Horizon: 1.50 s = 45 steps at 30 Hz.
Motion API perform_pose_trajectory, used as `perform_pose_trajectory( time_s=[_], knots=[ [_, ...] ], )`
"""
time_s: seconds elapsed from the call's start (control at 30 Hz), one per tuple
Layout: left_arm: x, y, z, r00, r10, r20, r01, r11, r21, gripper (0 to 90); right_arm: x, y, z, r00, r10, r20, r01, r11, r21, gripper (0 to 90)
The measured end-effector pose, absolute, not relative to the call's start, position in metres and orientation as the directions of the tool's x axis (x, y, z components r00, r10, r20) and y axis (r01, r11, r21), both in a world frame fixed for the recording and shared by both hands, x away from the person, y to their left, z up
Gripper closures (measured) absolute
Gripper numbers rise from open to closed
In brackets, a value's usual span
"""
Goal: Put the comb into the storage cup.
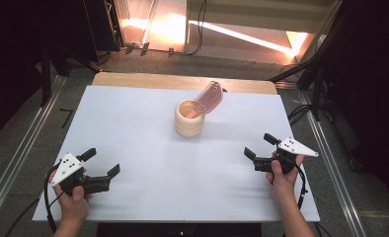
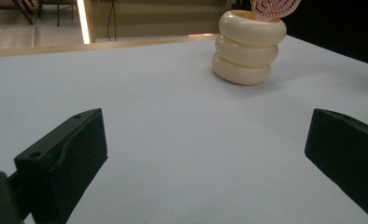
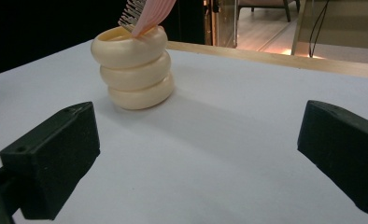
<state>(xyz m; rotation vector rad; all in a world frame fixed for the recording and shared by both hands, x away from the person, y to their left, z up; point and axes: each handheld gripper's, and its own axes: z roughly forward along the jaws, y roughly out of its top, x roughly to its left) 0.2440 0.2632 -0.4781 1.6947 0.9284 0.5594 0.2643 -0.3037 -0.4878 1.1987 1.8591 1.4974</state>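
Cream three-ring holder (image 1: pixel 189 120) upright, mid-table toward far edge. Pink brush (image 1: pixel 208 98) stands in it, head up, leaning right.

One camera looks down from above the table (image 1: pixel 133 148); both gripper cameras sit low, facing the cream holder (image 1: pixel 189 118) from opposite sides.

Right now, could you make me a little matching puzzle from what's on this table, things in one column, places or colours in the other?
Things:
1. holder
2. brush
3. left tongs
4. right tongs

Descriptions:
A. pink, leaning out of the pot
B. open, near right of the table
C. cream, three stacked rings
D. open, near left of the table

Pairs: 1-C, 2-A, 3-D, 4-B
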Motion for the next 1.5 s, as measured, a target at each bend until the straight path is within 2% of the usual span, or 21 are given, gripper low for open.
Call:
perform_pose_trajectory(
  time_s=[1.5],
  knots=[
    [0.243,0.262,-0.478,0.589,0.804,-0.076,0.297,-0.128,0.946,0.0,0.219,-0.341,-0.498,-0.470,0.872,0.139,0.341,0.034,0.939,0.0]
  ],
)
